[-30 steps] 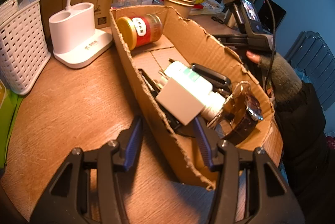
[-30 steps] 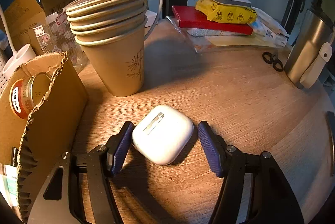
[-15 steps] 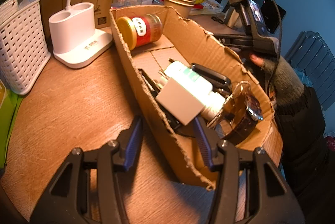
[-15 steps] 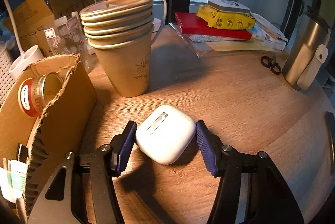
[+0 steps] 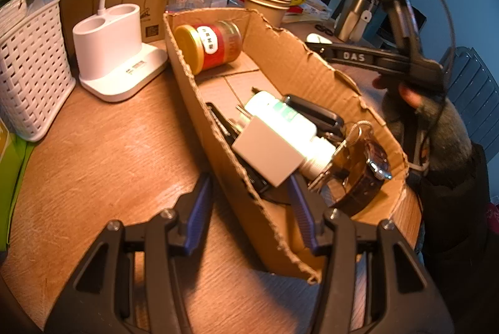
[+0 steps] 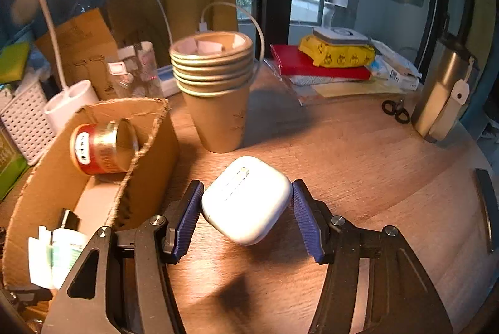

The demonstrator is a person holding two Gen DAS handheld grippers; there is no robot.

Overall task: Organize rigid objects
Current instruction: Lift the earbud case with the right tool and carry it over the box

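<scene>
The right gripper (image 6: 246,209) angles downward with jaws clamped; the left gripper (image 5: 249,206) angles downward, jaws parted.

The earbud case (image 6: 246,199) was plain glossy white, clamped between ribbed blue pads (image 6: 186,218) on black gripper frames. The cardboard box (image 5: 327,90) was raw brown with corrugated torn edges. Inside it lay a jar (image 5: 215,45) with a red label, a white sticker and a yellow lid, a white bottle (image 5: 280,118) banded green, and a grey charger (image 5: 268,154). The stacked paper cups (image 6: 215,103) were tan with a faint leaf print; the basket (image 5: 31,62) was white lattice.
</scene>
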